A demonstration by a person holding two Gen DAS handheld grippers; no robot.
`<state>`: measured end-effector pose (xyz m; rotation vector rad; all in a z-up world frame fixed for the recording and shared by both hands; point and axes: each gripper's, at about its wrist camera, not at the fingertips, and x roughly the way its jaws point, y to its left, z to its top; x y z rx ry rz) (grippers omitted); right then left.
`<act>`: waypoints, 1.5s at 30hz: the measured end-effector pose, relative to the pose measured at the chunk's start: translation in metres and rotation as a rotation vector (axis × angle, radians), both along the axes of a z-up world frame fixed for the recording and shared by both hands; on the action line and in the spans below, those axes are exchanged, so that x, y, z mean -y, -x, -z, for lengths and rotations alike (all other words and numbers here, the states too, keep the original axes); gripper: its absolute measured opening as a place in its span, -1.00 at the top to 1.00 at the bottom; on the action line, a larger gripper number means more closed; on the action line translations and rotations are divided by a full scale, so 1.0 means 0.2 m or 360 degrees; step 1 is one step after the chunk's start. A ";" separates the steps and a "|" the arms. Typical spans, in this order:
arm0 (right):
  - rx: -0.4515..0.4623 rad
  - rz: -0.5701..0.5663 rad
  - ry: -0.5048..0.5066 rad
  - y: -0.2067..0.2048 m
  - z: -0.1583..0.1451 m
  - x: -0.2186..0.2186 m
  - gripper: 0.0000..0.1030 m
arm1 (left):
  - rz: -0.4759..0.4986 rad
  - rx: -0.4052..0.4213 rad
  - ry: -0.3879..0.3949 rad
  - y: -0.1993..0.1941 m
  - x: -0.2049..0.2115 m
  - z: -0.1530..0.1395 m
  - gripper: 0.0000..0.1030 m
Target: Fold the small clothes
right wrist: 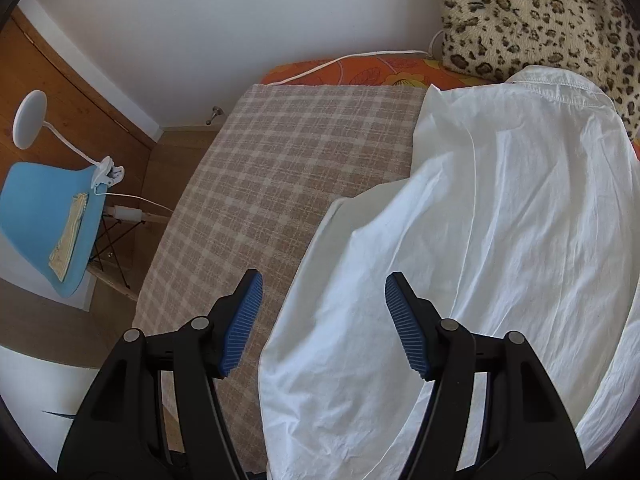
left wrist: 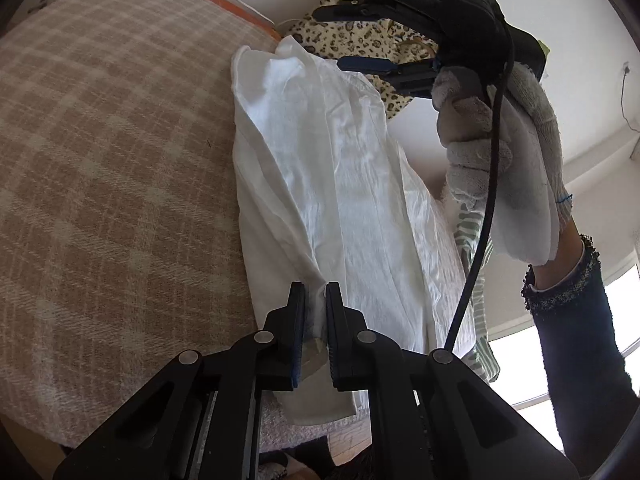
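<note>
A white garment (left wrist: 340, 168) lies crumpled along the right side of a beige plaid bed cover (left wrist: 120, 140). My left gripper (left wrist: 316, 320) is shut on the garment's near edge, and a fold of white cloth shows between the pads. My right gripper (left wrist: 336, 38), held by a gloved hand (left wrist: 500, 152), hovers open over the garment's far end in the left wrist view. In the right wrist view the right gripper (right wrist: 324, 280) stands open above the white garment (right wrist: 480, 220) near its left edge, with nothing pinched between its fingers.
A leopard-print blanket (right wrist: 540, 20) lies at the head of the bed on an orange sheet (right wrist: 360, 70). A green striped cloth (left wrist: 476, 248) peeks out beside the garment. A blue chair (right wrist: 40, 216) with a clip lamp (right wrist: 30, 118) stands left of the bed.
</note>
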<state>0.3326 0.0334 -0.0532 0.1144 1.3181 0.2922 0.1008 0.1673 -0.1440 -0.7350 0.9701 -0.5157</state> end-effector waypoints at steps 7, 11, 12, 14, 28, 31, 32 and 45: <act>-0.0054 -0.0151 0.0450 -0.18 0.28 -0.30 -0.30 | 0.0025 -0.0002 -0.0007 0.01 0.00 0.02 0.84; -0.0051 -0.0279 0.0688 -0.22 0.39 -0.44 -0.30 | 0.0039 0.0002 -0.0028 0.03 0.01 0.01 0.84; -0.0062 -0.0301 0.0733 -0.23 0.41 -0.46 -0.30 | 0.0039 0.0003 -0.0029 0.03 0.00 0.01 0.84; -0.0090 -0.0327 0.0800 -0.23 0.46 -0.48 -0.30 | 0.0036 0.0005 -0.0035 0.05 0.02 0.01 0.84; -0.0091 -0.0255 0.0735 -0.24 0.44 -0.32 0.88 | 0.0036 0.0029 -0.0057 0.08 0.06 -0.04 0.86; -0.0029 -0.0211 0.0628 -0.23 0.34 -0.24 0.91 | 0.0064 0.0043 -0.0028 0.06 0.08 -0.05 0.87; -0.0015 -0.0192 0.0588 -0.23 0.30 -0.21 0.92 | 0.0080 0.0049 -0.0029 0.05 0.10 -0.06 0.87; 0.0100 0.0094 0.0254 -0.11 0.07 0.33 0.93 | 0.0292 0.0111 -0.0066 -0.01 0.40 -0.11 0.88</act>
